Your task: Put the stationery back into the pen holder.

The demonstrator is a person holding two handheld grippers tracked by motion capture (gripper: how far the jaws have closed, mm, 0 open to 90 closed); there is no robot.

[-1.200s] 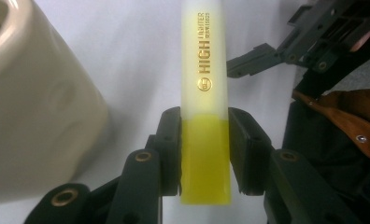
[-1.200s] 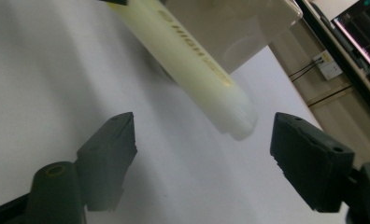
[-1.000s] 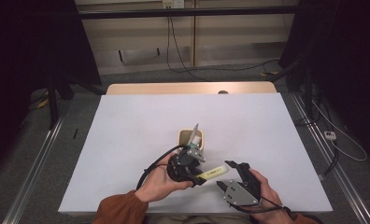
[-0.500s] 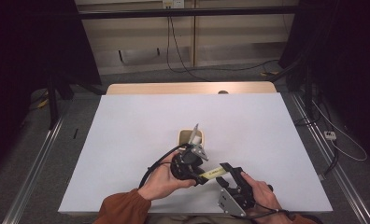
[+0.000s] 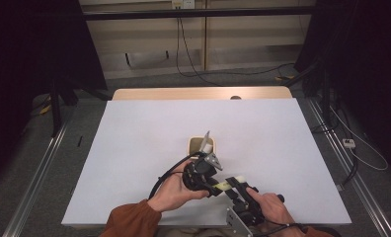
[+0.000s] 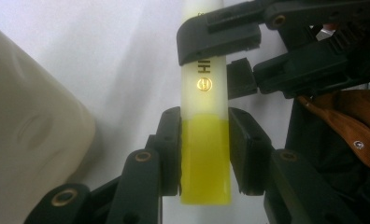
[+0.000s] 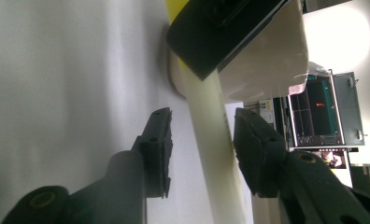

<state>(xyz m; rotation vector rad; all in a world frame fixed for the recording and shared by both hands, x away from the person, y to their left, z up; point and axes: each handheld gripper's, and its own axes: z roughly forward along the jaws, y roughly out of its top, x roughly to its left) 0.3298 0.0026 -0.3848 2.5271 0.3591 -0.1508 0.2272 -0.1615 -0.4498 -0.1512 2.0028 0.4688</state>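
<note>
A marker [image 6: 205, 154] with a yellow end and a pale cream barrel lies level just above the white table [image 5: 134, 148]. My left gripper [image 5: 211, 185] is shut on its yellow end, both pads flat against it [image 6: 205, 140]. The right gripper [image 5: 236, 187] comes in from the lower right, and its jaws straddle the pale barrel [image 7: 211, 140]. Those jaws have just been closing around the barrel. In the right gripper view [image 7: 202, 140] a gap still separates one pad [image 7: 160, 140] from the barrel. The far tip of the marker is hidden behind the right jaws.
A small cream container [image 5: 197, 145] stands on the table just beyond the left gripper, with a grey object leaning out of it. It is close beside the marker [image 6: 29, 140]. Open white tabletop lies to the left, right and far side. The near edge is just below both hands.
The right gripper has moved left, up to the marker, and its jaws now sit around the pale barrel, narrower than before. The left hand and the marker have stayed in place.
</note>
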